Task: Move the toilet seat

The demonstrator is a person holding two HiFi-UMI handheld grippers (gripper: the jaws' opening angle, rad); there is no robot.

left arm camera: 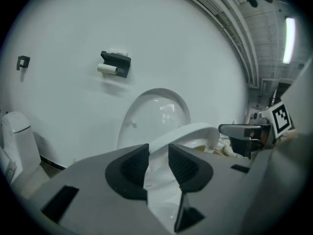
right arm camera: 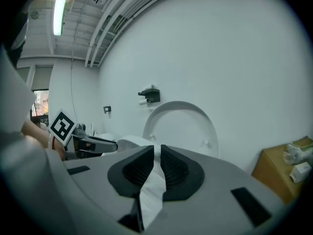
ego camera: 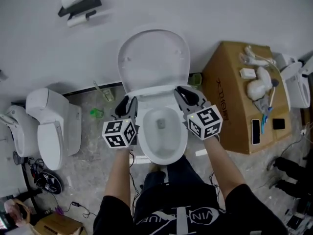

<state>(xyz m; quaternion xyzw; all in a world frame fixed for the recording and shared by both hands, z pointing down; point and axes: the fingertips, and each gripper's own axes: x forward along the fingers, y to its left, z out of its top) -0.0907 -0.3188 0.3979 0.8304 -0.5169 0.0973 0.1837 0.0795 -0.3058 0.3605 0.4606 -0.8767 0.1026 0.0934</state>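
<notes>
Concrete floor, grey and speckled, runs up to a plain white wall, and the toilet bowl stands against that wall with its lid tipped upright. The toilet seat is raised off the bowl's rim, tilted between bowl and lid. The left tongs are clamped on its left edge and the right tongs on its right edge. In the left gripper view the white seat passes between the dark ribbed pads of the left tongs and curves off to the right. In the right gripper view the right tongs stand narrower, pinched on the seat's thin white rim. A black paper holder with a white roll hangs on the wall up to the left. A second toilet sits on the floor at the left, with small green objects lying between the two toilets. To the right stands a cardboard box with white fittings and a dark phone on top. Cables trail over the floor at the lower left, and a strip light glows among the ceiling pipes.
</notes>
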